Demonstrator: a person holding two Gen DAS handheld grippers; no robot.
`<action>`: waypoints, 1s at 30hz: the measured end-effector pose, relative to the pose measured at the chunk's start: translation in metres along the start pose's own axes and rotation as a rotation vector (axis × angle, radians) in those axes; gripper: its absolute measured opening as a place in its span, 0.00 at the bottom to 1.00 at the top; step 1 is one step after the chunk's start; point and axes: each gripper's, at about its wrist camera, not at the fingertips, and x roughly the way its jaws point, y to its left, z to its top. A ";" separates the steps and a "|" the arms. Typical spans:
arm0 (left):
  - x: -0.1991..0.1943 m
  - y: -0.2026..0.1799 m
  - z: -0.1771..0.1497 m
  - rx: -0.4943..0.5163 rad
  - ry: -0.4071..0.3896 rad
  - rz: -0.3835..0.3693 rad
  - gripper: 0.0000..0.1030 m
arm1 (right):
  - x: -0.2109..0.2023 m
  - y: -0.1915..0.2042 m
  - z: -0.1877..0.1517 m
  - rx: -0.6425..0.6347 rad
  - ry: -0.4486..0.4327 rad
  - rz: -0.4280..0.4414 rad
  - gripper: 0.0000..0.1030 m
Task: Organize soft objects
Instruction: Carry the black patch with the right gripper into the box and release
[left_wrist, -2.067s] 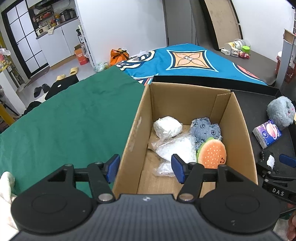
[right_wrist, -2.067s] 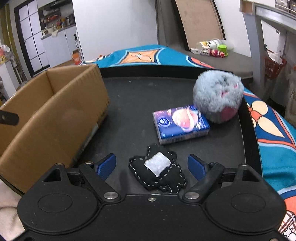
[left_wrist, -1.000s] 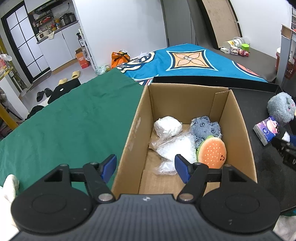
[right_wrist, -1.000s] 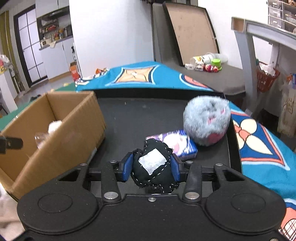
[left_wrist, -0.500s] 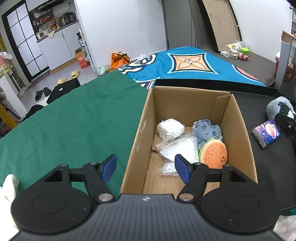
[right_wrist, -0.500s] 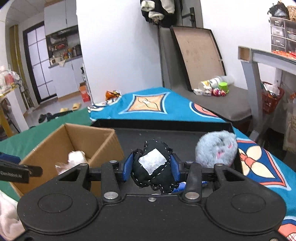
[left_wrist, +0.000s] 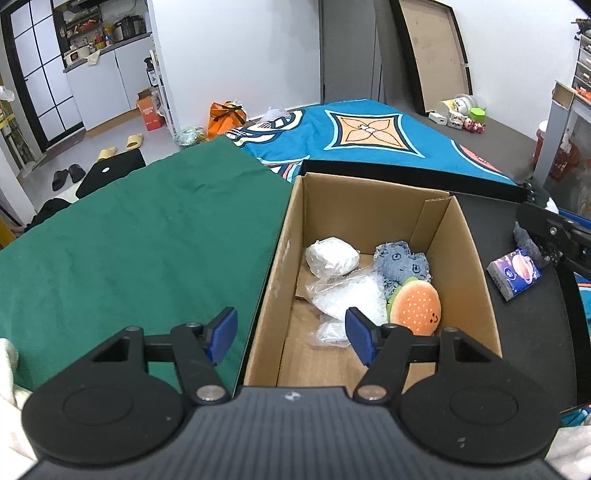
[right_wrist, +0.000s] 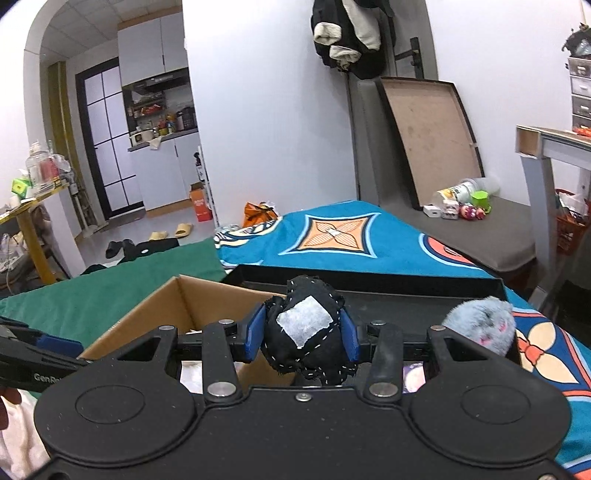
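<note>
The right tongs (right_wrist: 303, 341) are clamped on the black stitched pouch (right_wrist: 308, 339), a lumpy dark bundle with a pale patch, held just above the cardboard box's (left_wrist: 369, 206) right rim, apparently for dropping in, while the empty left tongs (left_wrist: 291, 330), closing slightly, straddle its left wall.

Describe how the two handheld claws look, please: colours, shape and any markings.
Both the left claw and the right claw are matte black plastic with two round discs, silver rivets, angular linkage arms and blue pads. White lettering beginning "GenR" marks the left claw's side. Whitish fabric shows at the frame corners.
</note>
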 end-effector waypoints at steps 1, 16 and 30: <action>0.000 0.001 0.000 -0.002 -0.001 -0.003 0.62 | 0.000 0.003 0.001 -0.003 -0.001 0.006 0.41; 0.001 0.020 -0.009 -0.050 0.017 -0.038 0.20 | 0.010 0.048 0.003 -0.041 0.045 0.123 0.42; 0.003 0.028 -0.010 -0.074 0.019 -0.052 0.10 | 0.025 0.069 0.007 0.001 0.074 0.190 0.45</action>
